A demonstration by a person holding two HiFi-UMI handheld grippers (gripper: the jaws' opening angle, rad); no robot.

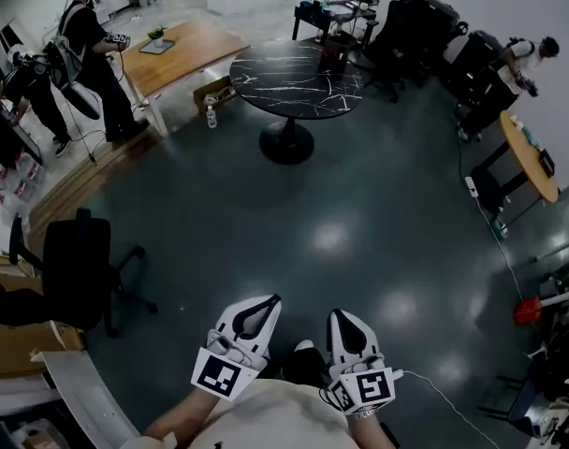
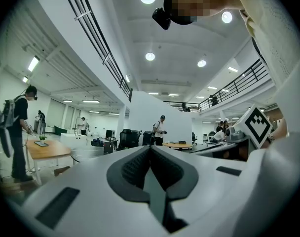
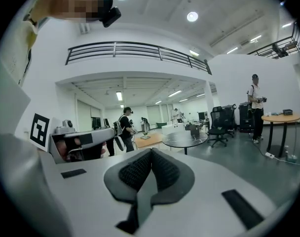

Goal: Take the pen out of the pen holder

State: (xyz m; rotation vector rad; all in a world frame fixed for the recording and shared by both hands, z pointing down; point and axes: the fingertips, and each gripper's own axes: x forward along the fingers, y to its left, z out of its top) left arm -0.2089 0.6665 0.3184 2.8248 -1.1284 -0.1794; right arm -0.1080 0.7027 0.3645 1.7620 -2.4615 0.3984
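No pen or pen holder shows in any view. In the head view both grippers are held close to the person's body, low in the frame, pointing out over the dark floor. My left gripper (image 1: pixel 269 301) is shut with nothing between its jaws, and its dark pads (image 2: pixel 140 164) meet in the left gripper view. My right gripper (image 1: pixel 338 315) is likewise shut and empty, its pads (image 3: pixel 162 169) pressed together. Each gripper's marker cube shows in the other's view: the right one's (image 2: pixel 258 125) and the left one's (image 3: pixel 40 130).
A round black marble table (image 1: pixel 297 80) stands ahead across the grey floor. A wooden desk (image 1: pixel 177 52) with people beside it is at the far left, a black office chair (image 1: pixel 79 269) at the near left. A round wooden table (image 1: pixel 528 157) and a floor cable (image 1: pixel 504 251) are on the right.
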